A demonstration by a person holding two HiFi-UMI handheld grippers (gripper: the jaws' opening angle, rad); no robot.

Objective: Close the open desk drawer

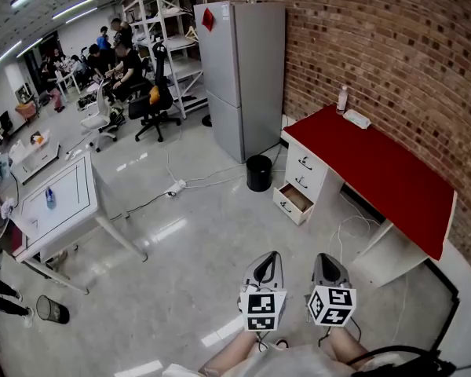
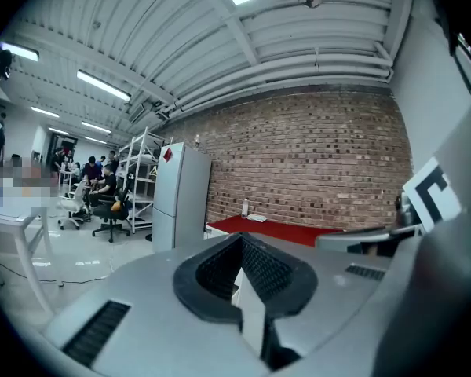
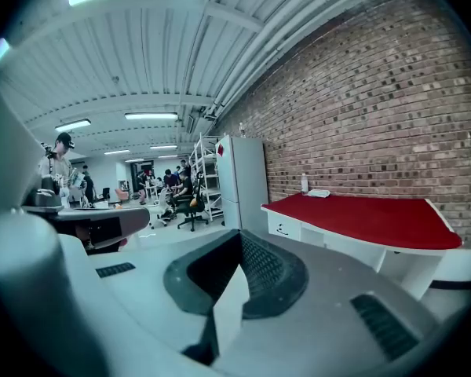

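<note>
Drawer (image 1: 296, 200): the bottom one of the white drawer stack (image 1: 306, 170) stands pulled out toward the open floor. Its front faces the room, and the two drawers above it sit flush. Inside looks bare, though too small to be sure.
Desk (image 1: 385, 175): red top, set along the brick wall (image 1: 392, 45), with the drawer stack under its far end. The drawer can therefore only slide back toward the wall side.
Beside the desk: a black bin (image 1: 258, 172) is near the drawer front but apart from it. A grey fridge (image 1: 239, 73) stands beyond that, and a bottle (image 1: 342, 99) on the desk's far corner.
Floor between: bare grey, with a loose cable (image 1: 177, 187) off to the left, away from the straight path.
Left gripper (image 1: 270, 258): jaws together, nothing between them, held low and close to the body, aimed roughly at the desk.
Right gripper (image 1: 323, 258): jaws likewise together and empty, side by side with the left.
Reading: both are well apart from the drawer. Judged as an approach, with the tongs closed because a push on the front needs no grip.
Progress: not yet begun; the drawer is fully out.
Watch: a push off-centre may skew the drawer.
</note>
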